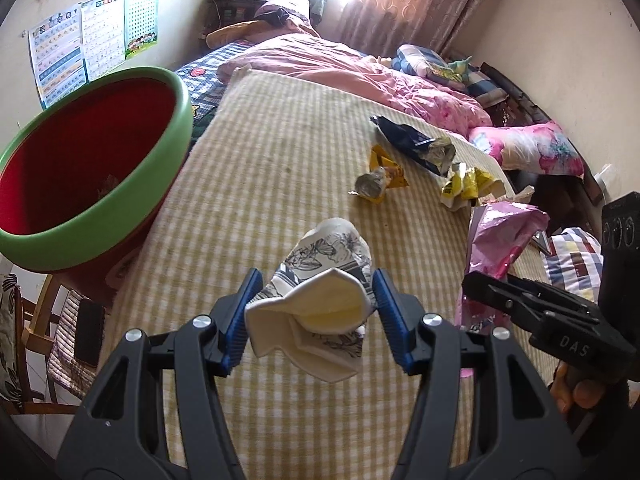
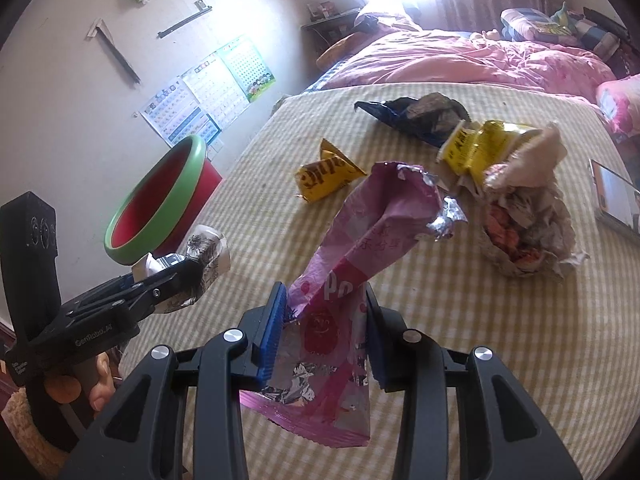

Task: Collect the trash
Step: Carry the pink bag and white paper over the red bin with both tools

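Left tongs (image 1: 310, 314) clamp a crushed floral-print paper cup (image 1: 328, 280), held above the yellow checked bed mat (image 1: 280, 152), right of the red plastic basin with green rim (image 1: 92, 168). Right tongs (image 2: 326, 326) pinch a crumpled pink foil snack bag (image 2: 352, 248), farther right of the basin. Yellow wrappers (image 1: 466, 184) and a dark blue bag (image 1: 404, 140) lie on the mat beyond.

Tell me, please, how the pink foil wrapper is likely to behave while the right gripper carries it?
The pink foil wrapper, pinched in the right gripper, looks thin and creased, so probably light and floppy. Its glossy foil may slip. The long unsupported end will likely sway.
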Demonstrator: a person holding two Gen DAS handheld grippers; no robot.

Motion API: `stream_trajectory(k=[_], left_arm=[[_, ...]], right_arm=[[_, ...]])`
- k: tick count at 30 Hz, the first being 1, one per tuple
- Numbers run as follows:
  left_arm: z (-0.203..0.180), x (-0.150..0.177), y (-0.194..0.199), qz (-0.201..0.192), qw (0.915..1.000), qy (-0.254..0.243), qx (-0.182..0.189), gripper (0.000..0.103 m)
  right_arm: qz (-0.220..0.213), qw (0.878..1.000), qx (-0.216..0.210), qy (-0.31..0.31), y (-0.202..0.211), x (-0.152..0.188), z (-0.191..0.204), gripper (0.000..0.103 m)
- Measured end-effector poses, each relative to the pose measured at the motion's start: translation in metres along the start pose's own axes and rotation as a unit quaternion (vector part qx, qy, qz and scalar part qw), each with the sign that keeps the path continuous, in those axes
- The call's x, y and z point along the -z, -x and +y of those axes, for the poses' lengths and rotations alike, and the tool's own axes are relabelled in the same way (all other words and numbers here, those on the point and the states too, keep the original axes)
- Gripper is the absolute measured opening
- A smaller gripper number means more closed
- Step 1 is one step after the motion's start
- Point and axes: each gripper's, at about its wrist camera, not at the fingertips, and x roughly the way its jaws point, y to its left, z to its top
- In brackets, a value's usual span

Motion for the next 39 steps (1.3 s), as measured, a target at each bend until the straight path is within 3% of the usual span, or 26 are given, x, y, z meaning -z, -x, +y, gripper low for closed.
stream_trajectory(k=[39], left_arm=[[0.077,-0.032,0.039,-0.043,0.9988,0.001,0.022,0.054]], right_arm=[[-0.023,1.0,-0.003,0.008,-0.041,-0.038,0.082,0.037]])
